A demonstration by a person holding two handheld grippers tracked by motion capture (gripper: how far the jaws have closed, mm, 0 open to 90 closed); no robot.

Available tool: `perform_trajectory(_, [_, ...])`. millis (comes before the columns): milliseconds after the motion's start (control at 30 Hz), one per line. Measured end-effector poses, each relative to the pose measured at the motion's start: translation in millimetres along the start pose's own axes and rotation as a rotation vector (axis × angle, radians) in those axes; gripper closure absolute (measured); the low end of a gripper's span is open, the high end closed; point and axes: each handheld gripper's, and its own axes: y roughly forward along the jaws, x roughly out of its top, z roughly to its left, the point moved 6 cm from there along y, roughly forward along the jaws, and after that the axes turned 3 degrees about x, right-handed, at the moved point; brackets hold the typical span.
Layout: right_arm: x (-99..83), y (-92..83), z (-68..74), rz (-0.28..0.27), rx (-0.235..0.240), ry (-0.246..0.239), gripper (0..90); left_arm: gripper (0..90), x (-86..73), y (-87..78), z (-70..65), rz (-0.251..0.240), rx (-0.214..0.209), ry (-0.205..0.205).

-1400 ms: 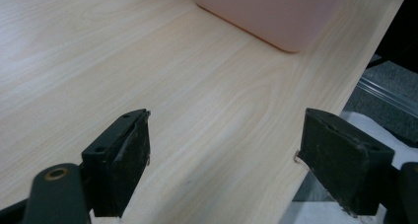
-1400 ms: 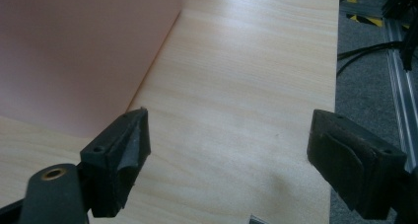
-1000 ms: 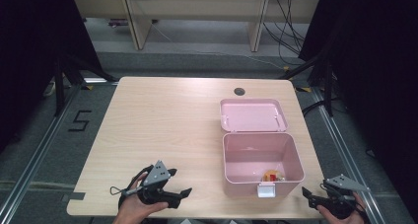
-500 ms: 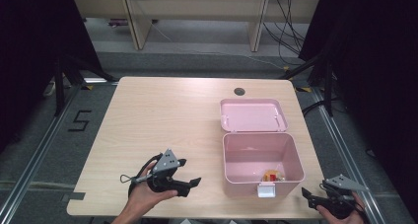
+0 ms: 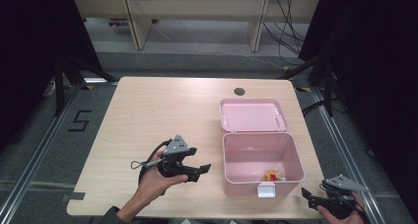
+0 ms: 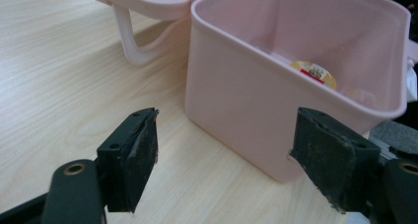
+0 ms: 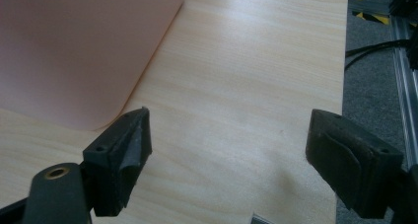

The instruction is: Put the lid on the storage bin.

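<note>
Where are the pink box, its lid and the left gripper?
pink box point(image 5: 261, 157), high view, inner back wall.
lid point(image 5: 253, 115), high view, inside face.
left gripper point(image 5: 199, 171), high view, between its fingertips.

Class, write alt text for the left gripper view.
An open pink plastic box stands on a light wooden table, just beyond the open black jaws of the left hand-held gripper. A small yellow-and-red item lies inside.

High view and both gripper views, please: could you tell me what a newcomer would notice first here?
The open pink plastic box stands at the near right of the pale wooden table, its hinged lid laid flat behind it and a small red-and-yellow item on its floor. The left claw hovers just left of the box with open, empty jaws that have just been closing slightly; the right claw waits open at the table's near right corner.
</note>
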Motion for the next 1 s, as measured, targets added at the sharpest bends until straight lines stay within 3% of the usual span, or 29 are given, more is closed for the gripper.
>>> perform_trajectory(167, [0.3,-0.4,-1.2,-0.003,-0.004,-0.008,18.6,26.4,15.1,7.4,-2.0,-0.003,-0.016,0.002])
perform_trajectory(267, [-1.3,0.2,1.9,0.008,0.008,0.035,18.6,27.3,24.0,13.0,-3.4,-0.006,-0.015,0.014])
perform_trajectory(367, [-1.2,0.8,1.5,0.005,0.009,0.029,18.6,30.0,29.3,20.6,-4.6,0.002,-0.018,0.015])
perform_trajectory(400, [-0.2,0.9,-2.0,-0.003,0.000,-0.010,18.6,30.4,30.9,23.7,-5.1,-0.002,-0.019,0.012])
perform_trajectory(433, [-1.2,0.7,1.5,0.006,0.010,0.030,18.6,30.8,32.4,26.4,-5.2,-0.001,-0.012,0.014])
perform_trajectory(600, [-1.5,0.6,1.3,0.007,0.010,0.036,18.6,33.2,41.0,36.7,-5.6,0.006,-0.007,0.012])
perform_trajectory(700, [-1.4,0.8,0.8,0.002,0.009,0.030,18.6,35.0,48.6,41.4,-5.5,0.003,-0.012,0.007])
perform_trajectory(733, [-0.7,1.3,-2.5,-0.004,-0.001,-0.002,18.6,36.1,50.9,43.4,-5.0,-0.005,0.002,0.007])
perform_trajectory(1000, [-2.2,2.6,-2.1,-0.001,0.018,0.018,18.6,46.0,56.4,62.0,-3.6,0.038,0.015,0.026])
